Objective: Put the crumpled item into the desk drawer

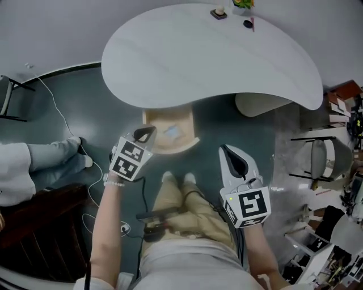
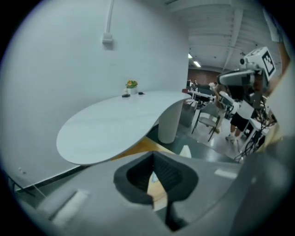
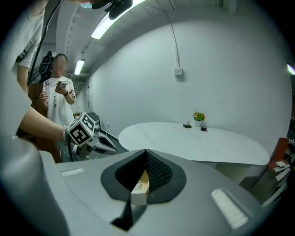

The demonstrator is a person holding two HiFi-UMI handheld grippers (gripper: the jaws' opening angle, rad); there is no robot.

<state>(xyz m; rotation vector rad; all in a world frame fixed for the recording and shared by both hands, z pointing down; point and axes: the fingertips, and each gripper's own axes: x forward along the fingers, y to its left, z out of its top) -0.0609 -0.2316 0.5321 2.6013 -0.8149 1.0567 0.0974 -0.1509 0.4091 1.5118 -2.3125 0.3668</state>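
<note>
Under the white curved desk top, the wooden drawer stands pulled open. A pale crumpled item lies inside it. My left gripper hovers at the drawer's left edge, jaws shut and empty. My right gripper hangs to the right of the drawer, above the floor, also shut with nothing held. In the left gripper view the shut jaws leave a slit that shows the drawer's wood. In the right gripper view the shut jaws frame the drawer's front, with the left gripper off to the left.
The desk's pedestal stands right of the drawer. A small plant and small objects sit at the desk's far end. A seated person's legs and a floor cable are at left. A chair and clutter are at right.
</note>
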